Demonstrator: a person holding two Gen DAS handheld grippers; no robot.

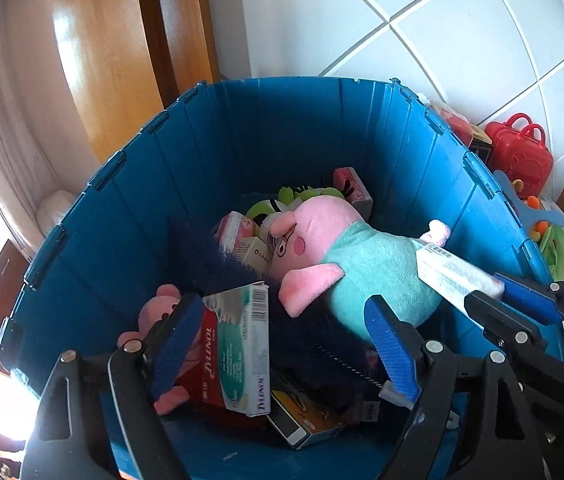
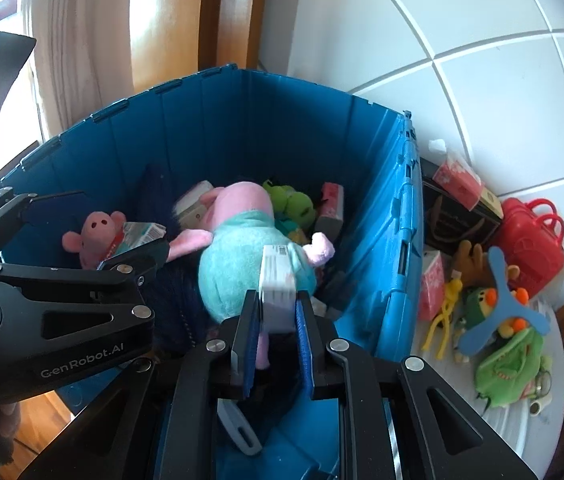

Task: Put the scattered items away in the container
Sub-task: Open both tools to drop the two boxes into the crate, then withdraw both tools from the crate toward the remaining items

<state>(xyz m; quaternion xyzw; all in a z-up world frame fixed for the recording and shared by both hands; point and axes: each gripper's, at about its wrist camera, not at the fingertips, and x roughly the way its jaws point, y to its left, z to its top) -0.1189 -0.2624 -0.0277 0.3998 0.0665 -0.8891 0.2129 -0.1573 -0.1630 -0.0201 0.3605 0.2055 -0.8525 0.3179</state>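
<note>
Right tongs point(image 2: 278, 316) are clenched on a small white cardboard carton point(image 2: 277, 280), held by its near end over the deep blue plastic crate point(image 2: 386, 240); it looks light and stiff but crushable, so a grip across the flat faces suits it. Left tongs point(image 1: 282, 344) hang released above a red-and-green Tylenol box point(image 1: 238, 344). Inside the crate lie a soft pink-and-teal pig plush point(image 1: 346, 256), a smaller pink plush point(image 2: 94, 236) and a green plush point(image 2: 294, 204). More toys, including a red plastic case point(image 2: 530, 248), wait on the white worktop point(image 2: 522, 432).
</note>
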